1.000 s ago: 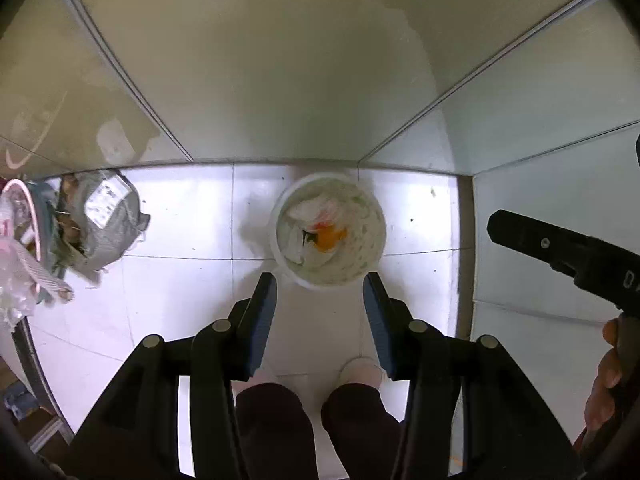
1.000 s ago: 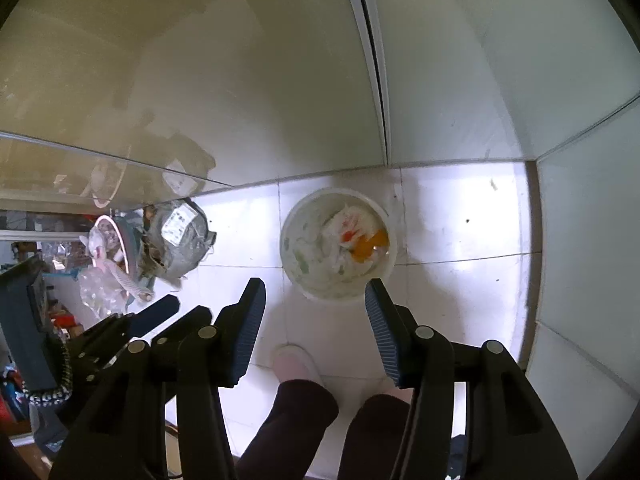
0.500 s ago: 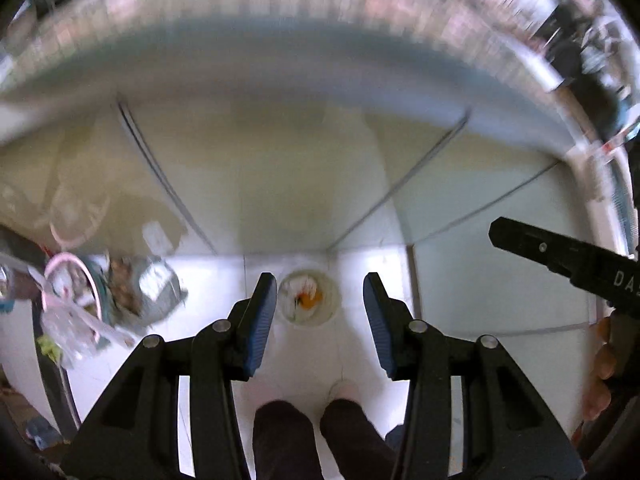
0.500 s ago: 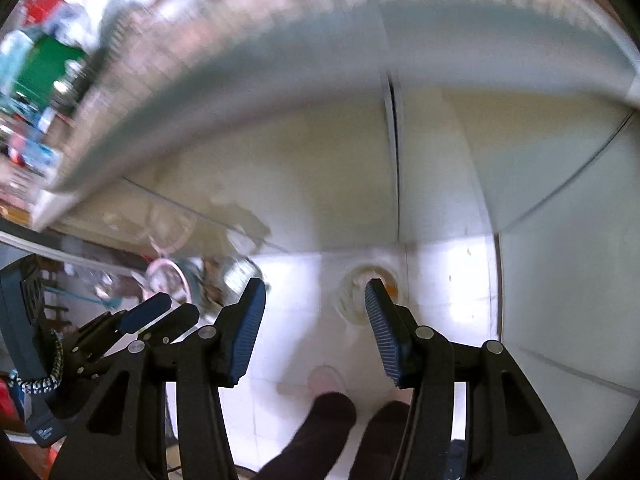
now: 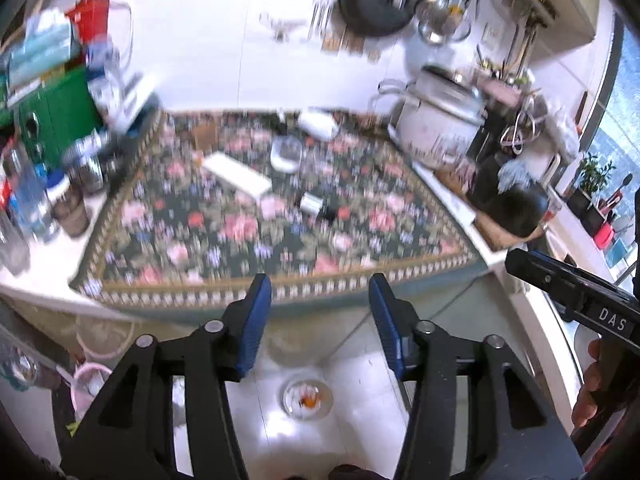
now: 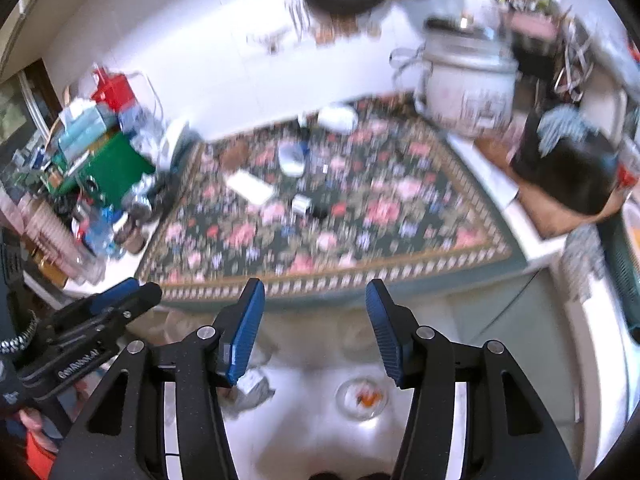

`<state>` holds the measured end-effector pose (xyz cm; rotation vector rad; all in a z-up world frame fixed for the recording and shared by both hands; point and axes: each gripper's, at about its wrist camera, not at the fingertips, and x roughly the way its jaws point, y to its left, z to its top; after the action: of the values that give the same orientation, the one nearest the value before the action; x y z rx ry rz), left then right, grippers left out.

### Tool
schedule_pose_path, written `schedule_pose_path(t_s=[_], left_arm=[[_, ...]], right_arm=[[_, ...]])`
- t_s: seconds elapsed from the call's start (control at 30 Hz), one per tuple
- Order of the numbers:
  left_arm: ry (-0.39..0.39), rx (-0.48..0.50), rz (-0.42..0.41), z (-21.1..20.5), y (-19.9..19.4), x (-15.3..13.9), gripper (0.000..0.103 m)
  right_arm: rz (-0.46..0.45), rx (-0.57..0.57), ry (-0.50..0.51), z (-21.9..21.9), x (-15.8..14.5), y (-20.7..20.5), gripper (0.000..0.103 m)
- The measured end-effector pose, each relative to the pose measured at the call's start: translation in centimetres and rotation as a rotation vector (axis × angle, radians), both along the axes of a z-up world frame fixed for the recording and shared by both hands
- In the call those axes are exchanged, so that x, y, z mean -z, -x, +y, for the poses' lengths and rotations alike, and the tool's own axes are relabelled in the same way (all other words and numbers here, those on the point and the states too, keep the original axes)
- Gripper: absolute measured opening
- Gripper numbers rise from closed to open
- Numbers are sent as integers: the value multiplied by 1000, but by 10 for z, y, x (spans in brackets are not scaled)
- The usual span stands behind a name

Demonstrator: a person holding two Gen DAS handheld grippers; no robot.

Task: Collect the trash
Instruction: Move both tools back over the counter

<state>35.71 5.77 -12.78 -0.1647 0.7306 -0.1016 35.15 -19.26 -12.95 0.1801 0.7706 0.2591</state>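
Honestly, frames blurry; both jaws spread, left gripper widening, right gripper empty. Small can at 12 o'clock on desk could roll if you clip it.

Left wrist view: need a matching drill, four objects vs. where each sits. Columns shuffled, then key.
1. trash bin
2. rice cooker
3. black pan
4. green box

A. against the wall, top of frame
B. left end of the counter
C. floor, below the counter edge
D. back right corner of the floral cloth

Pairs: 1-C, 2-D, 3-A, 4-B
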Motion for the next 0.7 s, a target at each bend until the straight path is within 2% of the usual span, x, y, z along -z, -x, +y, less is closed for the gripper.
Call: schedule_pose_path(t_s=[0.17, 0.27, 0.5, 0.7], left_arm=[[-24, 4, -50, -2, -12, -33, 52], [-50, -19, -75, -5, -29, -46, 59], [-56, -109, -66, -17, -83, -47, 60], [-50, -248, -20, -13, -129, -40, 60]], right_arm=[[-63, 1, 0, -9, -30, -7, 49], [-90, -11, 12, -11, -41, -23, 50], [-118, -115, 19, -21, -54, -76, 50], [-103, -251, 43, -21, -50, -128, 50]])
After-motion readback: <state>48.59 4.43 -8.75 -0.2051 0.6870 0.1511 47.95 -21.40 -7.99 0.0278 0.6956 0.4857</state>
